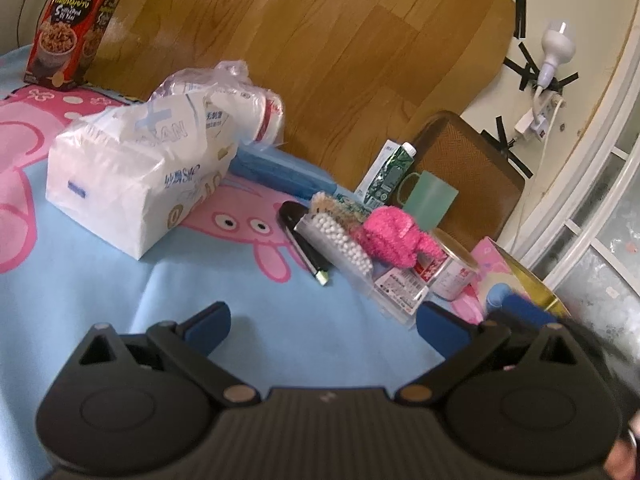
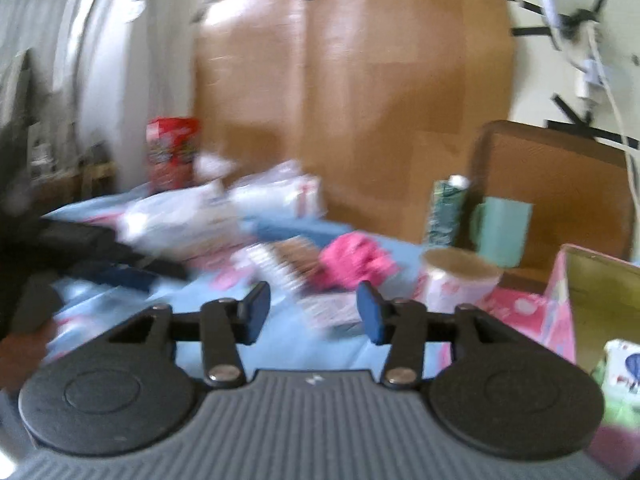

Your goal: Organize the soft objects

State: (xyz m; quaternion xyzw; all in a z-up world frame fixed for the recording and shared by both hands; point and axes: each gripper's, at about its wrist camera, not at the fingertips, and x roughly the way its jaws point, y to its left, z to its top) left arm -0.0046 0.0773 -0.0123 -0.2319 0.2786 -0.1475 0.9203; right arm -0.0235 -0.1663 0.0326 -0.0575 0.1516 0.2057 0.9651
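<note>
A fluffy pink soft toy [image 1: 394, 238] lies on a clear box of cotton swabs [image 1: 352, 256] on the blue cartoon blanket [image 1: 100, 280]. A white tissue pack [image 1: 132, 184] lies to the left, with a plastic bag of white items [image 1: 224, 100] behind it. My left gripper [image 1: 324, 322] is open and empty, low over the blanket, short of the toy. In the blurred right wrist view the pink toy [image 2: 356, 260] lies just ahead of my right gripper [image 2: 314, 312], which is open and empty. The tissue pack [image 2: 188, 216] shows at its left.
A red snack box [image 1: 76, 20] stands far left. A green carton [image 1: 388, 172], a teal mug [image 1: 432, 200], a tin [image 1: 452, 268] and a pink and gold box [image 1: 520, 280] crowd the right. A black stapler [image 1: 304, 240] lies beside the swab box. A wooden board [image 1: 320, 40] backs the scene.
</note>
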